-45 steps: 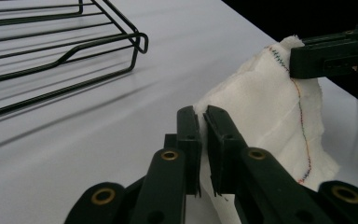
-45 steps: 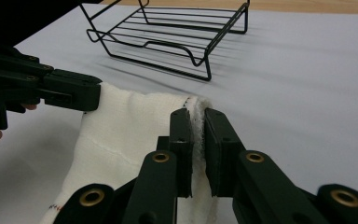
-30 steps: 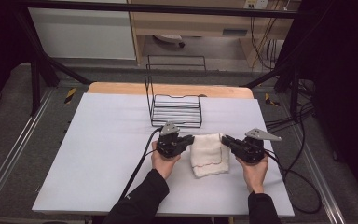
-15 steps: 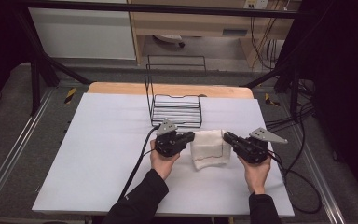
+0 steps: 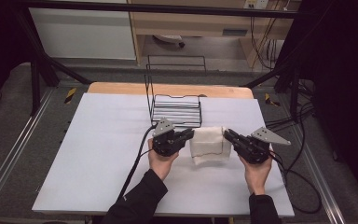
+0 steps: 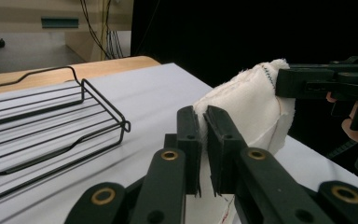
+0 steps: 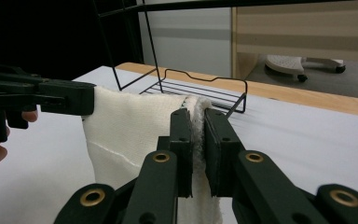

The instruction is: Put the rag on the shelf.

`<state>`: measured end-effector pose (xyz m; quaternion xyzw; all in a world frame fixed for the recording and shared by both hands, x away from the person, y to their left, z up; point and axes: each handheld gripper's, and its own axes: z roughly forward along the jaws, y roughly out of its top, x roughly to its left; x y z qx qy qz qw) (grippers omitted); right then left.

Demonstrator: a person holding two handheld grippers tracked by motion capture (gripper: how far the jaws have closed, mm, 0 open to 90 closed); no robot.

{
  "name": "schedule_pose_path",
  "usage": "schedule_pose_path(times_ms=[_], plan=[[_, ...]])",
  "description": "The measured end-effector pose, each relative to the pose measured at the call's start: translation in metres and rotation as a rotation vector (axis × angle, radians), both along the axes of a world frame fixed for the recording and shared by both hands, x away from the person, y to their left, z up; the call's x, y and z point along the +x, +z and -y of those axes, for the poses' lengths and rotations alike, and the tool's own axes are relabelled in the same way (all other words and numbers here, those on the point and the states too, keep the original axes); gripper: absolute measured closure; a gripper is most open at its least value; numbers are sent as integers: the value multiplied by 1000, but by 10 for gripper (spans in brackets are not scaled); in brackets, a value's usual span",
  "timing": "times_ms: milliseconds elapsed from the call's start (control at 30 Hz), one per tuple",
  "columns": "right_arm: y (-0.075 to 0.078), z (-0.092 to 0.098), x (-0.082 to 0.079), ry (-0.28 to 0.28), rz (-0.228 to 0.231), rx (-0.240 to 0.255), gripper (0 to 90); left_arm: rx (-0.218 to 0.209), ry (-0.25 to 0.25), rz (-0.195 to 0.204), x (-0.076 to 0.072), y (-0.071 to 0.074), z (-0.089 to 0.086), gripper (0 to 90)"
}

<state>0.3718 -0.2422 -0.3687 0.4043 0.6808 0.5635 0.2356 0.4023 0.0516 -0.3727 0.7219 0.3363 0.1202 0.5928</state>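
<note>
A: Item one, far left: bare white tabletop point(image 5: 98, 154), wooden strip along far edge.

B: Noted. Next along?

A: Left tool point(image 5: 189, 135), held in left hand point(image 5: 162, 161), black sleeve below. Cable trailing down toward near edge. Grey three-cornered plate on top.

B: Jaw state?

A: Clamped on cloth point(image 5: 209, 144), near-left top corner. Confirmed in left gripper view: left tool point(image 6: 204, 140) pinching fabric edge between both pads, no gap visible.

B: Behind that?

A: Wire rack point(image 5: 176, 109), black, flat slatted base on tabletop, tall wire back rising at far side. Just beyond cloth, not touching so far as visible. Same rack point(image 6: 51, 135) at left in left gripper view, and rack point(image 7: 200, 91) behind cloth in right gripper view.

B: Cloth itself?

A: White, folded, stitched seam showing. Upper edge lifted and stretched between both tools; lower part hanging toward tabletop, contact there not clear. Cloth point(image 6: 251, 107) and cloth point(image 7: 130, 135) same item.

B: Right end?

A: Right tool point(image 5: 227, 134), in right hand point(image 5: 256, 172). Clamped on cloth, top-right corner. Right gripper view: right tool point(image 7: 196, 140) shut on doubled hem. Cables looping off tabletop at right.
</note>
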Motion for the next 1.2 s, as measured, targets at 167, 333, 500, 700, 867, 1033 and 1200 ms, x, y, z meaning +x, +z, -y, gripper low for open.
schedule_pose_path(times_ms=[167, 333, 500, 700, 867, 1033, 1200], plan=[[5, -2, -2, -1, 26, 4, 826, -9, 0, 21, -3, 7, -3, 835], [11, -5, -5, -1, 51, 10, 826, -23, 6, 36, -5, 12, -7, 834], [17, -10, -8, 0, 70, 25, 826, -33, 11, 47, -5, 18, -11, 835], [26, -18, -8, 4, 99, 34, 826, -47, 23, 68, -5, 28, -21, 834], [34, -27, -8, 6, 127, 41, 826, -54, 36, 89, -6, 37, -29, 834], [40, -35, -7, 8, 148, 43, 826, -65, 51, 104, -6, 42, -36, 835], [45, -42, -5, 15, 168, 53, 826, -73, 64, 115, -5, 48, -44, 835]])
